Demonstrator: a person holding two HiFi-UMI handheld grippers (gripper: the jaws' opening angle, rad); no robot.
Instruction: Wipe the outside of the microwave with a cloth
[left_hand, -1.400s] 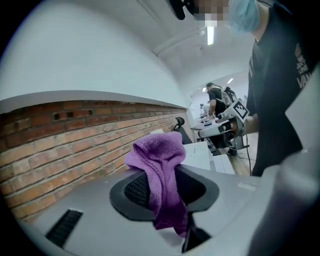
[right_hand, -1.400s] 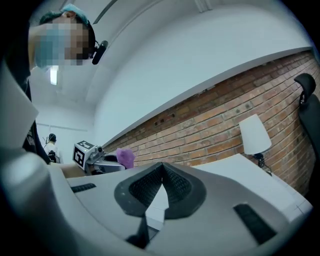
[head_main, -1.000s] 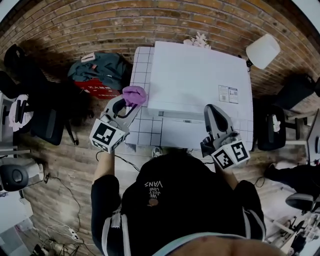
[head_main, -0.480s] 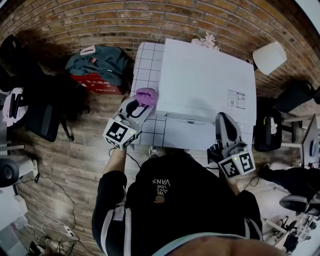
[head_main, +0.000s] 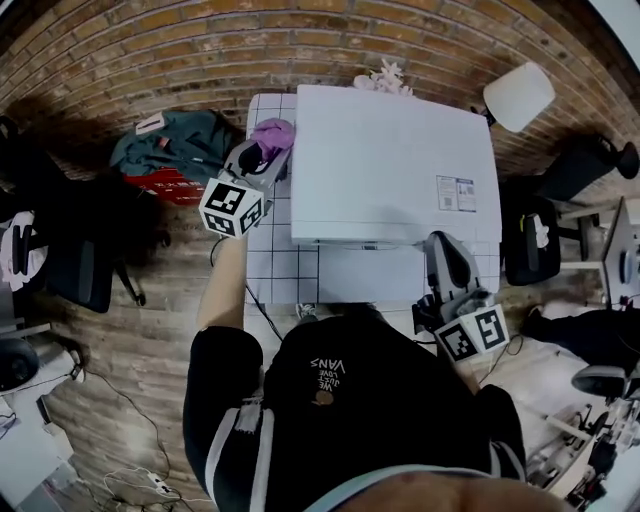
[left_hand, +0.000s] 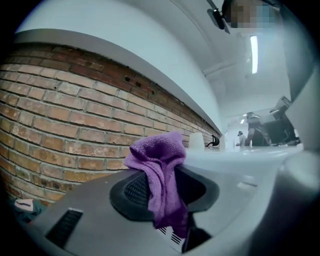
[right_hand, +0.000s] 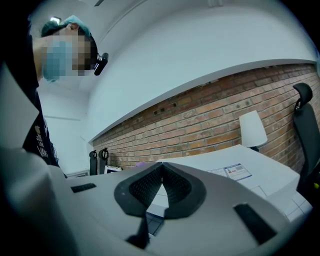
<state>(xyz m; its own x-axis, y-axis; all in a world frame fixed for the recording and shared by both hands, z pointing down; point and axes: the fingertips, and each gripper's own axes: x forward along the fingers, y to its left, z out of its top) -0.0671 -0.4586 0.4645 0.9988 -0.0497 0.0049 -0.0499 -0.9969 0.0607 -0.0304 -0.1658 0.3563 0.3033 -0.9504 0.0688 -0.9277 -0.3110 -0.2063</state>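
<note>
Head view: the left gripper, arm stretched forward, carries a purple cloth at the white microwave's far left corner, perhaps touching its side, while the right gripper hangs at the microwave's near right edge. Left gripper view: jaws clamped on the cloth's fold; flat, steady pressure along the microwave's side would wipe best. Right gripper view: jaws pressed together on nothing.

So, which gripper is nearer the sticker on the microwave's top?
Right. The right gripper sits in front of the sticker; the left gripper, holding the cloth, is at the microwave's left side.
</note>
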